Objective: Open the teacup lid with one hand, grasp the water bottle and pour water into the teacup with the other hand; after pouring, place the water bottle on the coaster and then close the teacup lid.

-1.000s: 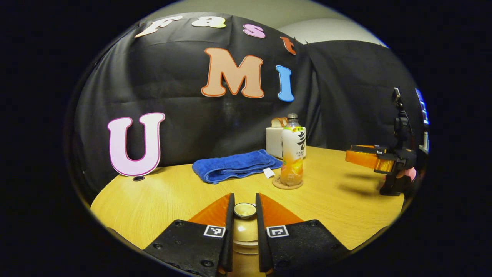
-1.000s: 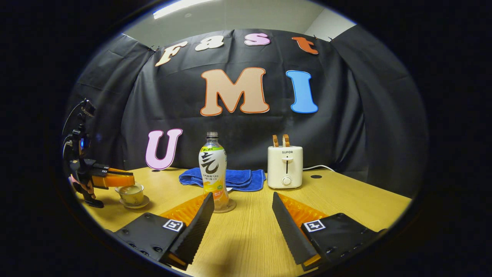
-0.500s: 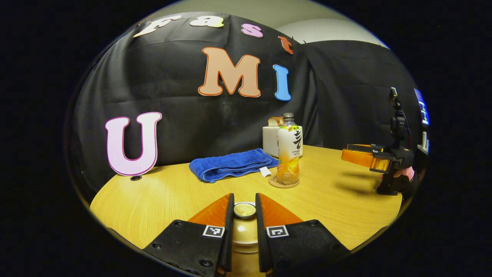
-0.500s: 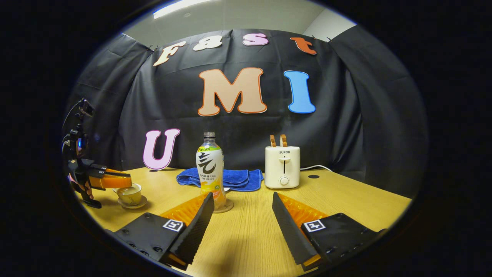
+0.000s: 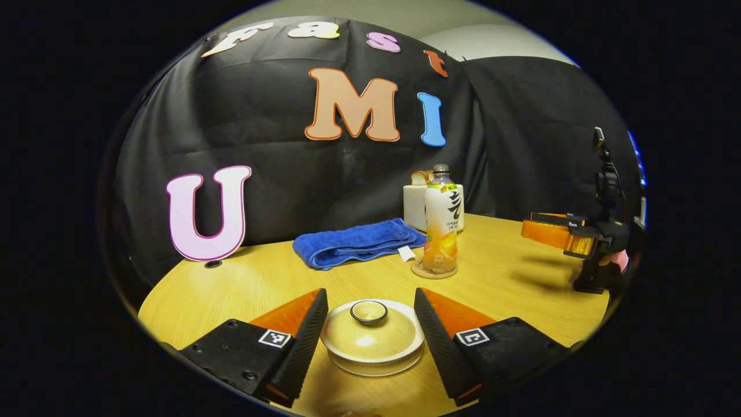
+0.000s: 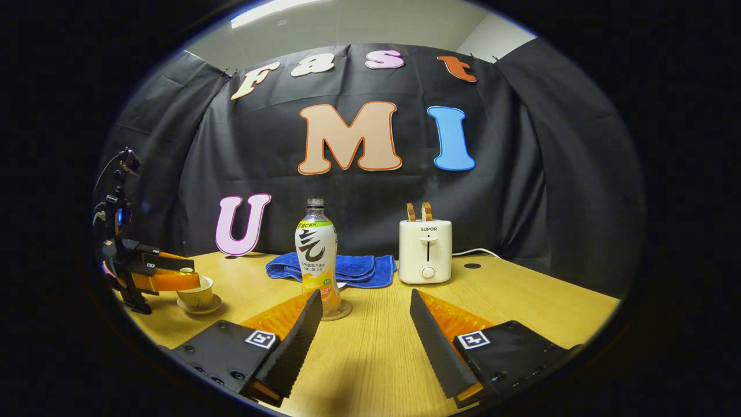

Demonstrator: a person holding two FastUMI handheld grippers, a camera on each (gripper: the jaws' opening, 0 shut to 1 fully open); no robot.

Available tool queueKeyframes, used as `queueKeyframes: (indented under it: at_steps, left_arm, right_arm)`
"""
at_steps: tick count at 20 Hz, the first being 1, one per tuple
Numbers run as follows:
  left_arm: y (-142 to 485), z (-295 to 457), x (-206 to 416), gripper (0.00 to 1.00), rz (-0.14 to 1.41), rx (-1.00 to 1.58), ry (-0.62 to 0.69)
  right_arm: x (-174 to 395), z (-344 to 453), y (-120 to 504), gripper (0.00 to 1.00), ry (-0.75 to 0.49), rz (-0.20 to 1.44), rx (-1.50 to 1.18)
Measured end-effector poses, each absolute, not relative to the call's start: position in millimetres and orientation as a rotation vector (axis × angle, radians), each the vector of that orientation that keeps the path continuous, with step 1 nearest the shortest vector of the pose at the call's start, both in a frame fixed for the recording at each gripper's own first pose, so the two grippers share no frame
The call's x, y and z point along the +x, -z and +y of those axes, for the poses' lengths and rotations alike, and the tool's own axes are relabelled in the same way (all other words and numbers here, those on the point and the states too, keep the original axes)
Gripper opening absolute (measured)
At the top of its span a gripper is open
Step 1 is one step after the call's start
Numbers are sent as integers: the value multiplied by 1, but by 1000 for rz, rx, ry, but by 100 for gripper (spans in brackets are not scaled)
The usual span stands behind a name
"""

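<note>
Cream ceramic is what I'm looking down at in the left gripper view: the lid (image 5: 370, 336) is sitting on the teacup (image 6: 197, 295), knob up, with the saucer edge showing beneath. My left gripper (image 5: 370, 330) is standing wide open on either side of the lid, fingers clear of it and touching nothing. In the right gripper view that gripper (image 6: 165, 277) is hovering right over the cup at the table's (image 6: 370, 359) left edge.

The bottle (image 6: 316, 260) is standing upright on the coaster (image 6: 338, 313), near the blue towel (image 6: 353, 269) and beside the toaster (image 6: 425, 250). My right gripper (image 6: 365, 324) is hanging open too, short of the bottle and holding nothing, with the bottle just past its left finger.

I'm judging the job as essentially finished: bottle parked on the coaster, lid seated, both claws empty. I'm not able to tell whether there's water in the cup, since the lid is covering it. What I'm seeing as left is only backing both grippers away without nudging the lid or tipping the bottle.
</note>
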State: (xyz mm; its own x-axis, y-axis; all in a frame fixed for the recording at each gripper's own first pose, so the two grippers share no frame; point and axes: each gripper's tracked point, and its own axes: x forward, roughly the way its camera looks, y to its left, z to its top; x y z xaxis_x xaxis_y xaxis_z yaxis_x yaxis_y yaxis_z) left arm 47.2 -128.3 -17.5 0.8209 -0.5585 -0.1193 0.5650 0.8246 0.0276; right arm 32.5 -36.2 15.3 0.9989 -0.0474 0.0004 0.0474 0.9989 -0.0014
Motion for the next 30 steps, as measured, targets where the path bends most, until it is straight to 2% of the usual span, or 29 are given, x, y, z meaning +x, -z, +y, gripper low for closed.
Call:
queueKeyframes:
  at_steps: [2,6,9,10,12,14,21,23,30]
  left_arm:
    - [13,-123,45,90,81,46,578]
    - [4,-107,41,90,33,-7,514]
    - [0,-93,35,91,-2,-13,448]
    - [-1,-87,33,91,-1,-14,430]
    - [0,-75,28,93,0,-13,380]
    - [1,-55,25,93,-4,-11,305]
    - [1,28,21,94,6,0,-98]
    - [1,35,17,94,2,3,-142]
    - [1,42,14,94,0,4,-191]
  right_arm:
    - [32,-36,-15,94,48,-1,-2]
    - [33,-35,-14,100,48,-1,-1]
    - [33,-35,-14,100,49,-1,-1]
    - [33,-35,-14,93,49,-1,-1]
    - [33,-36,-14,93,55,-1,-1]
    - [33,-37,-13,93,60,-2,-1]
    - [33,-40,-13,93,79,-3,-2]
    - [33,-40,-13,97,80,-3,-2]
    - [33,-40,-13,93,86,-5,-3]
